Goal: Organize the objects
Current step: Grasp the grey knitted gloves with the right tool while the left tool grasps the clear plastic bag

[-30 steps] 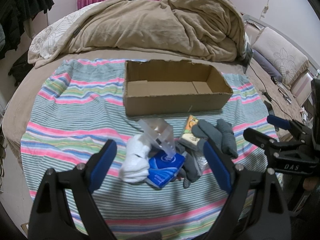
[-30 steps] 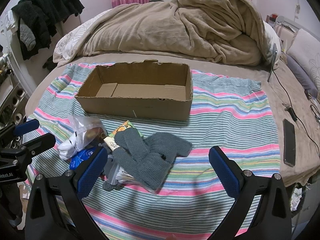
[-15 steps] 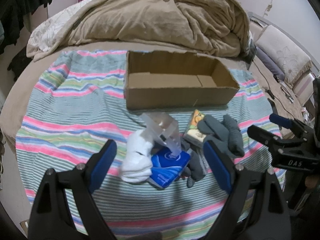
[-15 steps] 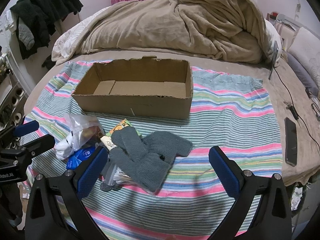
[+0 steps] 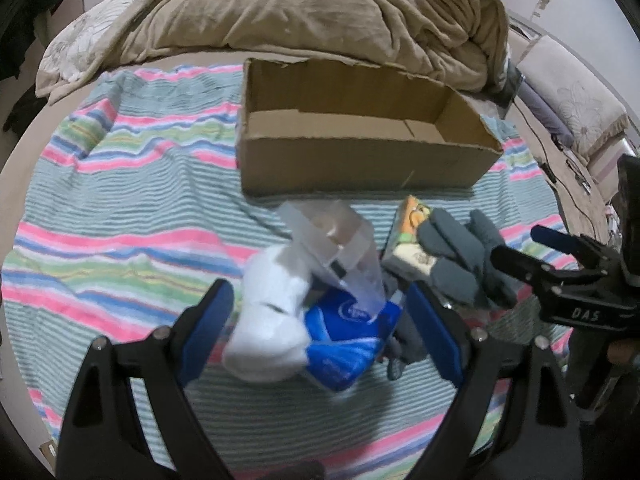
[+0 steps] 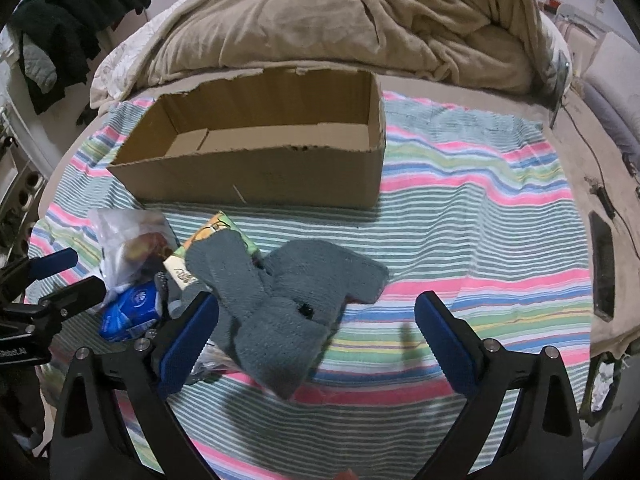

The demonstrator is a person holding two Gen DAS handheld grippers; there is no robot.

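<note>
Compared with a second ago, you have brought both grippers lower and closer to the pile, which now fills more of each view; nothing in the pile itself has shifted. Your left gripper (image 5: 318, 324) has its jaws spread wide, straddling the white sock (image 5: 276, 320) and the blue packet (image 5: 348, 344) without touching them. A clear plastic bag (image 5: 340, 248) lies over both. Right of those sit the orange-and-green packet (image 5: 412, 236) and the grey socks (image 6: 280, 300). Your right gripper (image 6: 316, 338) is also spread wide, its left finger (image 6: 188, 344) just beside the grey socks. The cardboard box (image 6: 256, 180) stands open behind the pile on the striped blanket (image 6: 460, 220). Only the right view shows the dark phone (image 6: 602, 264) at the bed's far right; only the left view shows the white sock whole.
</note>
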